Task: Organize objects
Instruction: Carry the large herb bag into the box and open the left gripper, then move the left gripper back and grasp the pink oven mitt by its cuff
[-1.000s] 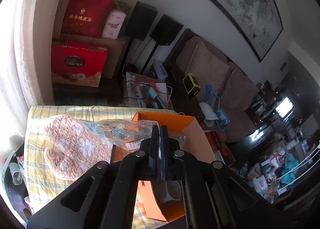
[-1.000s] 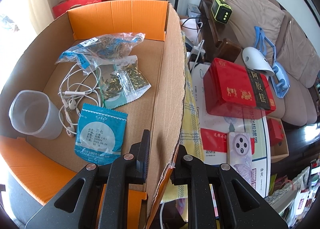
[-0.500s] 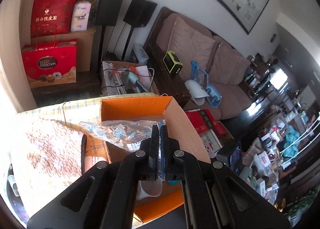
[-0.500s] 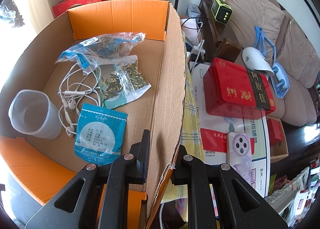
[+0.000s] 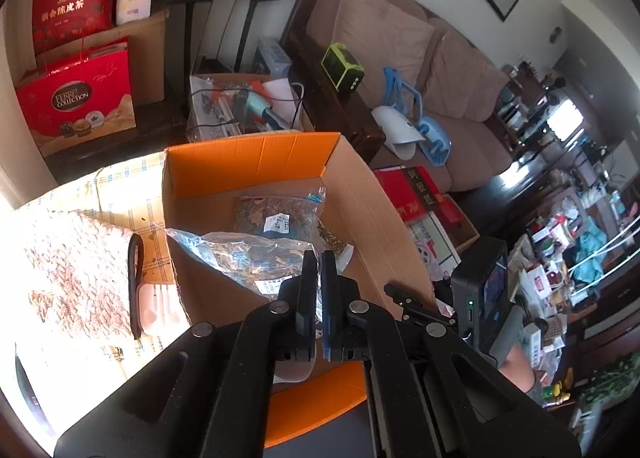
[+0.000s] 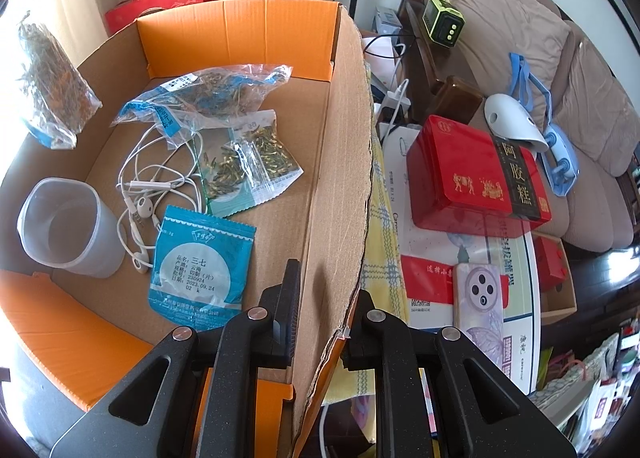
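Observation:
My left gripper (image 5: 319,258) is shut on a clear plastic bag of dried herbs (image 5: 248,254) and holds it over the open cardboard box (image 5: 248,155). In the right wrist view the same bag (image 6: 48,85) hangs above the box's left wall. My right gripper (image 6: 328,298) is shut on the box's right wall (image 6: 340,177), one finger inside and one outside. On the box floor lie another herb bag (image 6: 208,93), a small seed packet (image 6: 248,161), a blue packet (image 6: 200,258), white earphones (image 6: 148,193) and a clear plastic cup (image 6: 64,225).
Right of the box sit a red tin (image 6: 476,177) and a phone (image 6: 478,298) on a glass table. Left of the box lie a fuzzy pink cloth (image 5: 68,266) and a white earbud case (image 5: 158,306) on a checked tablecloth. A sofa (image 5: 400,41) stands behind.
My left gripper has carried the herb bag from over the pink cloth to over the box; the bag now shows in the right wrist view. The right gripper has not moved.

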### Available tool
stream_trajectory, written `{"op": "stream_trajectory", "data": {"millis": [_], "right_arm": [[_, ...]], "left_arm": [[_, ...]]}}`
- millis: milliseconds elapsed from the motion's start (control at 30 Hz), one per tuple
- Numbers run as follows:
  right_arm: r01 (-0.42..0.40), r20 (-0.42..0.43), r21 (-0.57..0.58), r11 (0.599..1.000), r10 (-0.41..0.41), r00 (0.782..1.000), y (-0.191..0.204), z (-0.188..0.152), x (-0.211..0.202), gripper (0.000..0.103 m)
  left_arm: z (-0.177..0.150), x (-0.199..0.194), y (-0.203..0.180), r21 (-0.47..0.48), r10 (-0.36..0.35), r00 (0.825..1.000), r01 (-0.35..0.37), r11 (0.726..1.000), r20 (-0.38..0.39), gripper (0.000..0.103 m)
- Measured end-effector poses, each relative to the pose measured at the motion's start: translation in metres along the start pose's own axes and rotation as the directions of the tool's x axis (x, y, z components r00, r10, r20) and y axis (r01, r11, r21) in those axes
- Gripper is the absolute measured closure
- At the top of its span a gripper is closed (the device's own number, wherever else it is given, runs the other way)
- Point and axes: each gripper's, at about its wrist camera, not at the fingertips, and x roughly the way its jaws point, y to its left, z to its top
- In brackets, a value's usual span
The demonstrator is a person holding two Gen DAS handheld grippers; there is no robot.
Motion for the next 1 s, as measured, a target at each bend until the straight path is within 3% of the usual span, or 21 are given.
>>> {"op": "stream_trajectory", "data": {"millis": [100,200,333,433,567,767,1000], "right_arm": [[0.001,-0.001,-0.001,1.0,-0.001,1.0,0.0,0.0,0.0,0.087],[0.0,-0.001,0.0,1.0,0.0,1.0,0.0,0.0,0.0,0.087],[0.001,-0.002,-0.001,1.0,-0.001,1.0,0.0,0.0,0.0,0.087],[0.002,-0.002,-0.002,1.0,-0.002,1.0,0.0,0.0,0.0,0.087],[0.002,-0.002,-0.002,1.0,-0.002,1.0,0.0,-0.001,-0.001,0.087],[0.003,-0.003,-0.002,1.0,-0.003,1.0,0.0,-0.001,-0.001,0.087],[0.001,-0.002,-0.001,1.0,-0.001,1.0,0.0,-0.001,-0.001,0.087]], "left_arm": [[0.004,0.016,0.005,-0.035,-0.034,0.998,0.032,0.999,-0.047,0.099],[0.008,0.02,0.009,-0.062,-0.084,0.996,0.082,0.995,-0.039,0.087],[0.009,0.012,0.009,-0.055,-0.092,0.996,0.091,0.994,-0.008,0.077],[0.008,-0.002,0.012,-0.039,-0.058,0.998,0.059,0.997,0.028,0.07],[0.007,-0.021,0.025,-0.048,0.017,0.996,-0.013,0.999,0.09,0.043],[-0.001,-0.043,0.064,-0.094,0.132,0.982,-0.12,0.988,0.137,0.03],[-0.016,-0.049,0.129,-0.215,0.224,0.968,-0.196,0.957,0.11,0.015]]}}
